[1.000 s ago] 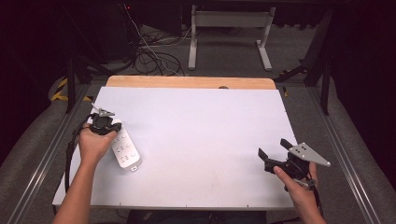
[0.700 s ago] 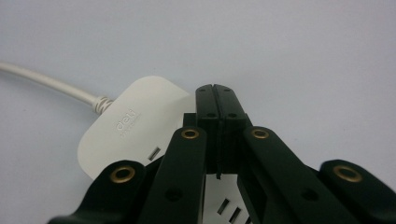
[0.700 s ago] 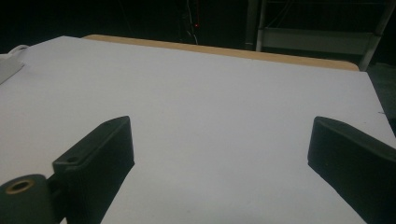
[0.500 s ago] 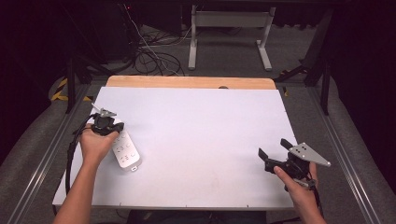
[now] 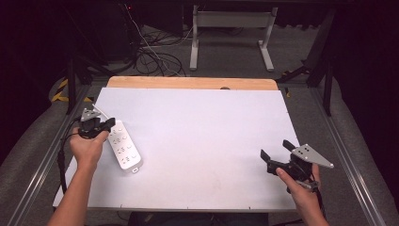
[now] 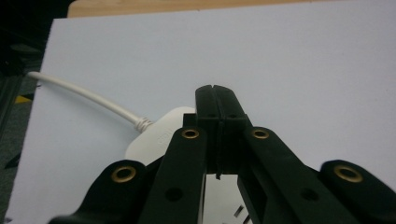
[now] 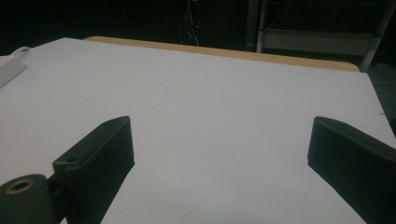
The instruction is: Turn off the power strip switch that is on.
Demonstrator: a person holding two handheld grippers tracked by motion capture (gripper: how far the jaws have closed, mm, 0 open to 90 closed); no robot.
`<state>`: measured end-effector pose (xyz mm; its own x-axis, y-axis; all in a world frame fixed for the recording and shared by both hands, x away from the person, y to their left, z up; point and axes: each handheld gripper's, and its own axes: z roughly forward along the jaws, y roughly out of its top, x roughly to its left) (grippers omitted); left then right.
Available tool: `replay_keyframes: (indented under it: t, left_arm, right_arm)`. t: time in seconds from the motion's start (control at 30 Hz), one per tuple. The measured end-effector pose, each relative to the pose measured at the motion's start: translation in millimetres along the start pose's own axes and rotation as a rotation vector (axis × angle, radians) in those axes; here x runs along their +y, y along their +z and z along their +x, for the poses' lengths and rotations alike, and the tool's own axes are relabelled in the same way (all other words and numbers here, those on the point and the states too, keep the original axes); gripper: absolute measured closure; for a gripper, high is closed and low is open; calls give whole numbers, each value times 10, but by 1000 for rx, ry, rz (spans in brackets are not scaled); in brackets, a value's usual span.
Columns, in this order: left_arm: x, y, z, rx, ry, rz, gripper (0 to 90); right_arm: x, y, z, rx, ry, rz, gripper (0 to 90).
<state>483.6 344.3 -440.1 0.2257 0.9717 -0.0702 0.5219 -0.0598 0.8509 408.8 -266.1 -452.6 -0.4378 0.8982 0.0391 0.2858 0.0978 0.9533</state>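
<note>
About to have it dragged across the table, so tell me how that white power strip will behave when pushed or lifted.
The power strip looks like a rigid plastic bar lying flat, so it should probably slide rather than roll or tip. Its smooth casing may slip on the white table. The cord at its far end looks bendy and will likely trail and tug.

left gripper [image 6: 216,100] hides most of power strip [image 6: 161,135]; cord [image 6: 84,95] cut by left edge. strip [image 7: 10,70] cut at left edge in right gripper view. socket markings [image 5: 123,144] too small to read.
</note>
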Motion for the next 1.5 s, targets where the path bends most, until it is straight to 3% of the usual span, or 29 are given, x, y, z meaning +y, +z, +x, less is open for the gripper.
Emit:
replay_keyframes:
  t: [0.2,0.37,0.6,0.8,0.97,1.13,1.17,1.23,1.33,1.4,1.5]
  left_arm:
    - [-15,-260,-32,-13,-83,-114,899]
    - [-52,-471,-215,-20,-62,-196,898]
    - [-195,-776,-301,46,-67,-289,882]
    - [-227,-784,-234,100,-42,-346,857]
    - [-262,-722,-178,139,-54,-376,788]
    - [-249,-694,-215,162,-50,-403,633]
    - [-246,-667,-222,172,-40,-406,562]
    - [-242,-615,-248,233,-10,-421,372]
    - [-230,-563,-269,241,66,-435,191]
    - [-244,-529,-299,274,86,-457,66]
    - [-277,-487,-326,262,102,-476,31]
  right_arm:
    - [1,-1,-2,-1,0,1,77]
    - [0,-7,-7,1,0,-1,78]
    - [8,-19,0,4,3,-7,78]
    - [14,2,13,7,2,-5,79]
    - [12,2,10,6,3,-4,79]
    - [10,-11,1,3,0,-7,79]
    - [10,-12,1,2,-1,-7,79]
    - [11,-10,3,2,-1,-7,79]
    - [12,-6,12,3,3,-6,79]
    - [11,-5,12,3,3,-6,79]
    - [10,-8,5,2,2,-6,79]
